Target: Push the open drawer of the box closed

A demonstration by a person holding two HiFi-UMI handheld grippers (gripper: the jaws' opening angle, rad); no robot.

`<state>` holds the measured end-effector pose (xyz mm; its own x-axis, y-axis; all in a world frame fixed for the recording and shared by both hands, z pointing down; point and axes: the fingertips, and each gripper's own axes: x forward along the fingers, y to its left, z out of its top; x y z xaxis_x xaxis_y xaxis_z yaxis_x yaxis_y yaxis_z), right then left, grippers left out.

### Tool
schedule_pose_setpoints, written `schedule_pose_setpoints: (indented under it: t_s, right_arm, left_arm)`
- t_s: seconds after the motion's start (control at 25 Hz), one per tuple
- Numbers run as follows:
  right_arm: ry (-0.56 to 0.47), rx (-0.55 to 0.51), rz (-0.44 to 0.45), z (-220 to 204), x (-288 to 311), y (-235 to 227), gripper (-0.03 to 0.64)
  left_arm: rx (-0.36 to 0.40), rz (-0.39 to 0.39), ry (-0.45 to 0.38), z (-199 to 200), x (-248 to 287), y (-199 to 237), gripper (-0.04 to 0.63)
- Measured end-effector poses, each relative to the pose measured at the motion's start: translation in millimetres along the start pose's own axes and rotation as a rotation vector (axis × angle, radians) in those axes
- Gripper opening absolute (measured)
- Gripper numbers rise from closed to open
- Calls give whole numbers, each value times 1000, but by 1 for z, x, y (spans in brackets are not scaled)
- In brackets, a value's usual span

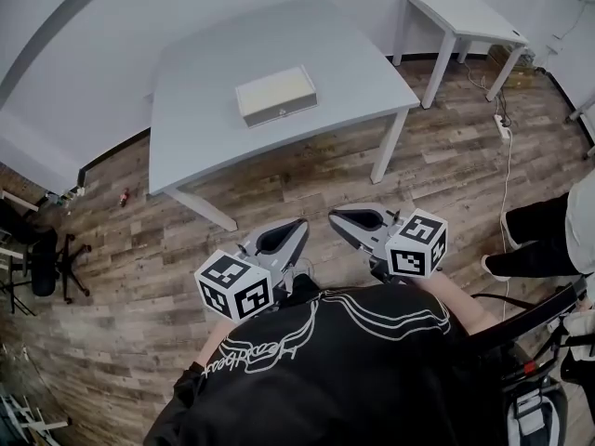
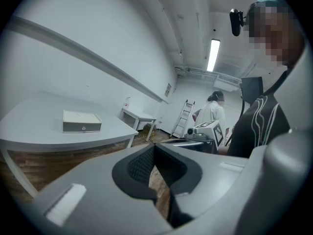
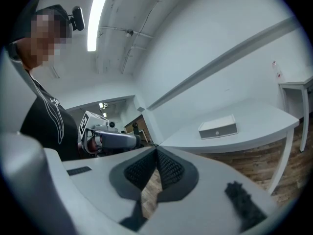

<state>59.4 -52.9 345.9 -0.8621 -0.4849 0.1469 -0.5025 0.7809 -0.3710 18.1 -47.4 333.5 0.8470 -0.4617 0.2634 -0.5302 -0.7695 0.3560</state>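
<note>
A flat cream box (image 1: 275,95) lies near the middle of the grey table (image 1: 204,147), well ahead of both grippers. Its grey front with a small round pull faces me; how far the drawer stands out I cannot tell. The same box (image 2: 81,121) shows small and far off in the left gripper view, and the box (image 3: 218,127) is equally distant in the right gripper view. My left gripper (image 1: 288,233) and right gripper (image 1: 349,219) are held close to my body above the wooden floor, tips pointing at each other. Both are shut on nothing, left gripper (image 2: 154,148), right gripper (image 3: 156,150).
A small white table (image 1: 465,12) stands at the back right. A person's legs (image 1: 544,235) are at the right, beside a cable (image 1: 507,156) on the floor. An office chair (image 1: 42,258) sits at the left. A ladder (image 2: 183,116) leans far behind.
</note>
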Motion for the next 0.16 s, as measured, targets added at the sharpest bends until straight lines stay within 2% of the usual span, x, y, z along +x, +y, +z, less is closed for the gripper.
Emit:
schedule_pose_setpoints:
  t_s: [0.16]
  right_arm:
    - [-5, 8, -10, 0, -3, 1, 9]
  left_arm:
    - [6, -7, 4, 1, 0, -4, 8]
